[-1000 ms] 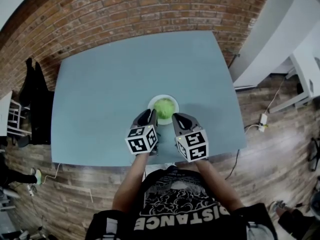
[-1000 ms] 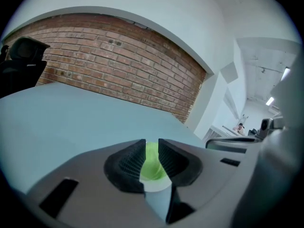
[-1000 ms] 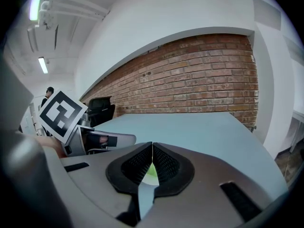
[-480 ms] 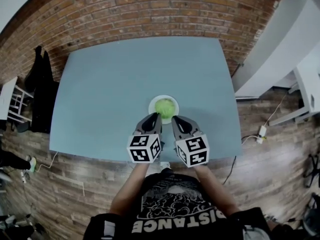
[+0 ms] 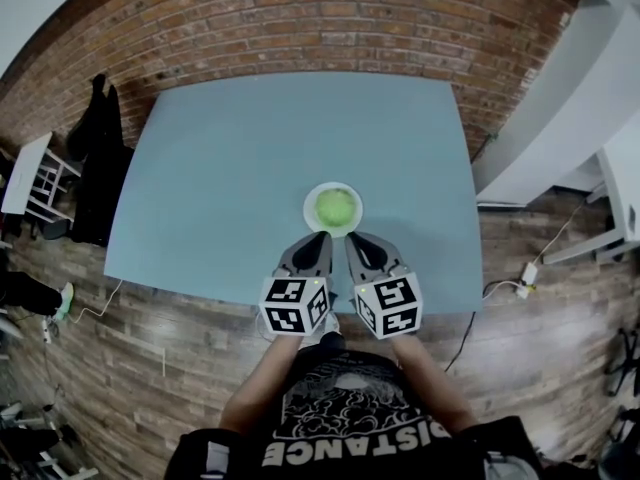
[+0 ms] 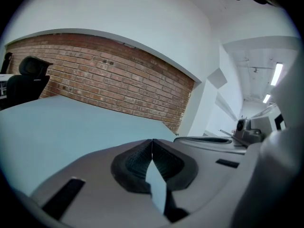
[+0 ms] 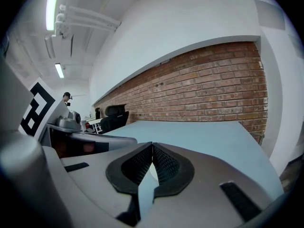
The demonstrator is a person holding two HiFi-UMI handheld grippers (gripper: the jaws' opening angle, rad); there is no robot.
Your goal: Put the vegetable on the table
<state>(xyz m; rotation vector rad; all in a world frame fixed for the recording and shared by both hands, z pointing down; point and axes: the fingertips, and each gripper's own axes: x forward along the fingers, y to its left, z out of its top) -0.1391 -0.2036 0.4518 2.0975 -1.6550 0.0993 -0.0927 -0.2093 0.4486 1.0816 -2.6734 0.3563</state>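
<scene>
Sitting on the round white plate [image 5: 311,220] near the middle of the light-blue table's [image 5: 230,158] near edge, the round green vegetable [image 5: 335,206] is ungripped. Left gripper [image 5: 320,238] and right gripper [image 5: 352,238] hover beside the plate, jaws pressed together, empty.

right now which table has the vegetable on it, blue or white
The blue table, against the brick wall: the vegetable sits on a white plate near its front edge. The white table stands off to the right.
</scene>
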